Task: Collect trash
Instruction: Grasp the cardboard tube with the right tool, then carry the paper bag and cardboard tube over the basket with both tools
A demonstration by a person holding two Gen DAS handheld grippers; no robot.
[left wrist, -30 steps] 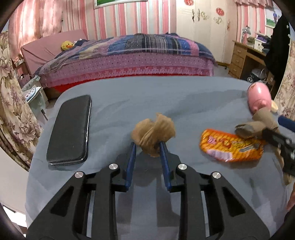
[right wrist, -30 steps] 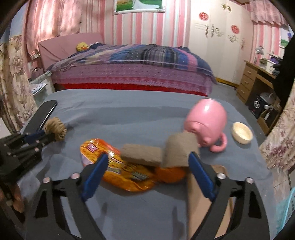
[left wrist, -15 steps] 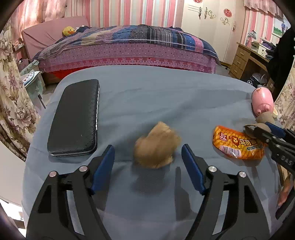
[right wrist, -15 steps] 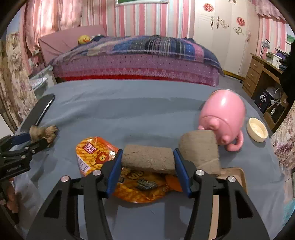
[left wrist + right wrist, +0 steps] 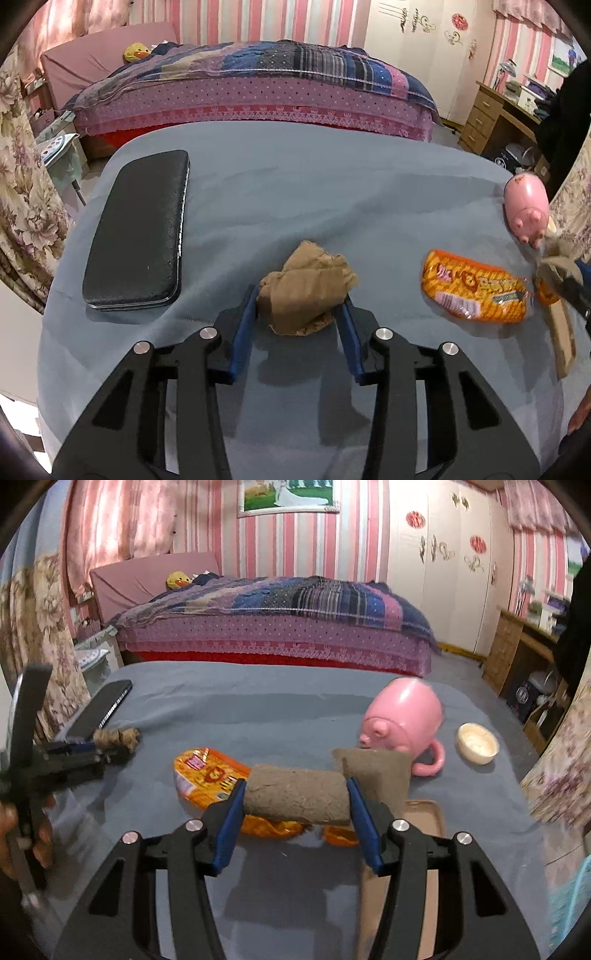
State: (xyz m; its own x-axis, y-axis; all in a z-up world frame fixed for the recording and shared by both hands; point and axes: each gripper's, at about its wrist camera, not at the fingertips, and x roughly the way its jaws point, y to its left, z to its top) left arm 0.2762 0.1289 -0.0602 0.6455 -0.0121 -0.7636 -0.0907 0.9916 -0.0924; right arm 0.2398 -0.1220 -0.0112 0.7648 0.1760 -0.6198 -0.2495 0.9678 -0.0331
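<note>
A crumpled brown paper wad lies on the blue-grey tablecloth, between the blue pads of my left gripper. Its jaws are closing and both pads touch the wad's sides. My right gripper is shut on a bent grey-brown cardboard tube and holds it just above an orange snack wrapper. The tube's other half sticks out to the right. In the left wrist view the wrapper lies flat at the right, with the right gripper at the frame's edge.
A black flat case lies at the table's left. A pink pig mug lies tipped over beside a small cream bowl. A wooden tray sits under the tube's right end. A bed stands beyond the table.
My left jaws opened wide off the paper wad, then closed in on it again. My right jaws closed onto the cardboard tube and raised it a little over the wrapper.
</note>
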